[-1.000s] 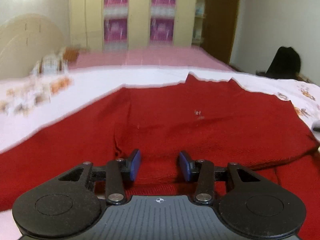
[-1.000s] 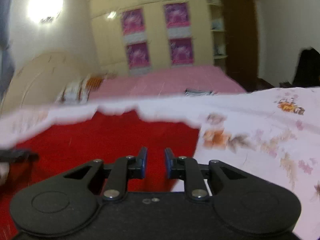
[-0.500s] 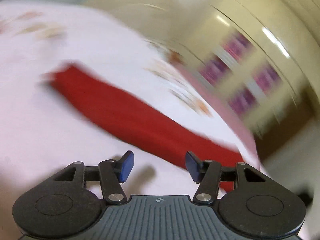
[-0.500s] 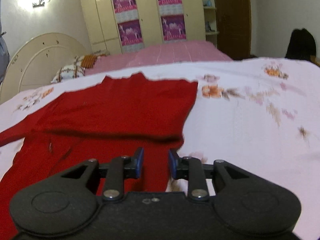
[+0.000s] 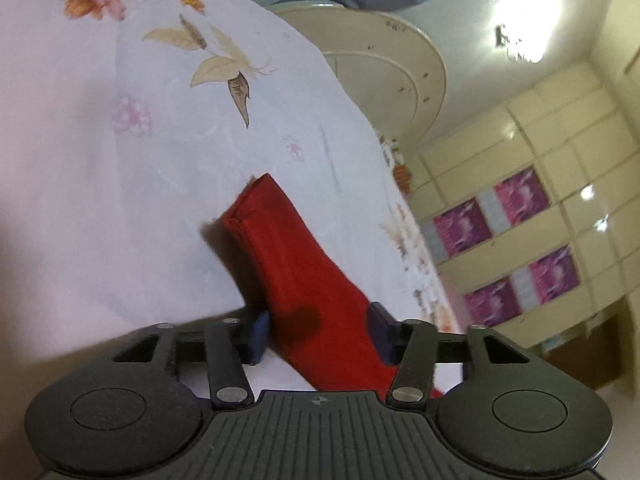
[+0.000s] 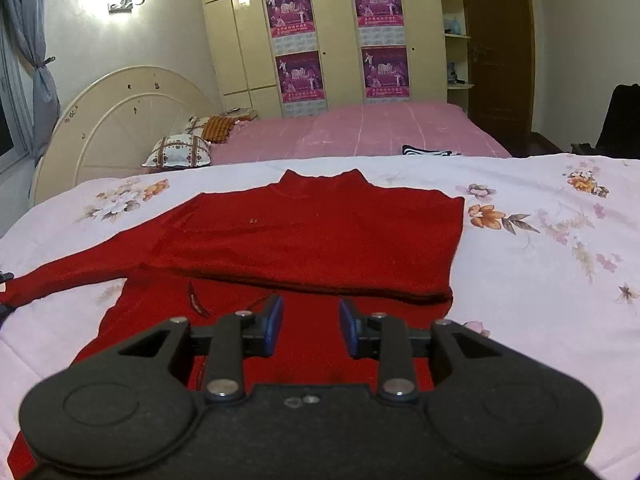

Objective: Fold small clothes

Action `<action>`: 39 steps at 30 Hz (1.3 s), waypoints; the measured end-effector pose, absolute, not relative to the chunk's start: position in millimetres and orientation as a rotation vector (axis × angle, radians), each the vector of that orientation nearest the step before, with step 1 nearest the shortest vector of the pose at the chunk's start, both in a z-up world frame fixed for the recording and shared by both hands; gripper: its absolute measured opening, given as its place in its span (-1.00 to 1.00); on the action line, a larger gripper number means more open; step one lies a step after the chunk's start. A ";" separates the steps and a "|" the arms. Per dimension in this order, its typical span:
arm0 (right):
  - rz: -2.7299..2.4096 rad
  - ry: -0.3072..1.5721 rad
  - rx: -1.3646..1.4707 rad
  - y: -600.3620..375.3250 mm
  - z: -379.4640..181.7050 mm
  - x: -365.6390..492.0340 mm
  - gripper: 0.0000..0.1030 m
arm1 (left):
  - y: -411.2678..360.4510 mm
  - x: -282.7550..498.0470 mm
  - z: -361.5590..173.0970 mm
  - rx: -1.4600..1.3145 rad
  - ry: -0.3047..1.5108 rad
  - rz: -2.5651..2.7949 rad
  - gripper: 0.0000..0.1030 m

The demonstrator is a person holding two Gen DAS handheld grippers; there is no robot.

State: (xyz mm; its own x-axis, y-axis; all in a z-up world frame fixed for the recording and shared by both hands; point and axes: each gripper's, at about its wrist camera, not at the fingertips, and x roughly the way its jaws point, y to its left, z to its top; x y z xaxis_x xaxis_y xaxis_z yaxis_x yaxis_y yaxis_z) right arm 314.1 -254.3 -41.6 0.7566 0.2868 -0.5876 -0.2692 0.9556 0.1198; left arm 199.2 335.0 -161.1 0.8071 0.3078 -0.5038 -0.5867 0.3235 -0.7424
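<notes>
Jaws of the left gripper (image 5: 318, 332) gape wide astride the sleeve (image 5: 288, 276), gripping nothing. Right gripper (image 6: 310, 326) hangs part-open over the sweater (image 6: 316, 228), whose whole folded body on the bed (image 6: 540, 264) only this view shows.

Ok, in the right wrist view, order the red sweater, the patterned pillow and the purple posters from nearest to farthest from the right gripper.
1. Red sweater, under the right gripper.
2. Patterned pillow, far left by the headboard.
3. Purple posters, on the wardrobe at the back.
</notes>
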 end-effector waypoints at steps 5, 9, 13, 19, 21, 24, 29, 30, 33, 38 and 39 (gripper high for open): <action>0.272 0.657 0.061 -271.0 -41.9 313.7 -0.40 | 344.3 199.8 -162.4 -1.076 0.338 0.643 -0.90; 0.234 0.667 0.092 -284.2 -46.1 315.6 -0.40 | 324.5 235.8 -126.6 -0.882 0.351 0.569 -0.90; 0.208 0.676 0.105 -290.5 -51.1 316.3 -0.40 | 259.9 313.3 -77.9 -0.647 0.366 0.301 -0.90; 0.163 0.660 0.086 -304.1 -53.5 312.0 -0.39 | 94.1 417.8 -48.0 -0.361 0.450 -0.050 -0.90; 0.130 0.655 0.114 -315.7 -52.9 310.8 -0.39 | 42.6 438.4 -58.4 -0.288 0.512 -0.143 -0.90; 0.080 0.653 0.163 -328.0 -50.7 314.0 -0.34 | -26.8 458.5 -95.7 -0.169 0.686 -0.262 -0.89; 0.121 0.659 0.283 -331.3 -51.7 329.0 -0.26 | -49.8 422.1 -97.7 -0.061 0.685 -0.290 -0.88; 0.141 0.655 0.307 -328.9 -51.5 332.7 -0.26 | -37.2 408.6 -91.5 -0.079 0.662 -0.283 -0.87; 0.268 0.664 0.440 -319.3 -56.7 350.5 -0.26 | 9.0 375.2 -82.0 -0.082 0.622 -0.193 -0.87; 0.375 0.734 0.594 -291.1 -80.3 399.4 -0.26 | 87.6 338.3 -100.9 -0.104 0.659 0.040 -0.87; 0.370 0.752 0.610 -286.7 -87.4 410.6 -0.26 | 98.7 333.7 -104.4 -0.121 0.666 0.067 -0.87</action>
State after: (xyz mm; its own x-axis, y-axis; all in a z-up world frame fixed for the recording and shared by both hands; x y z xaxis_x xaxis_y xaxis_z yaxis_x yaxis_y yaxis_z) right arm 410.6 -286.7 -87.4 0.6789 0.5172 -0.5211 -0.0979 0.7673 0.6338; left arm 333.7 98.7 -104.4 0.7844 0.0230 -0.6198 -0.1006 0.9908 -0.0906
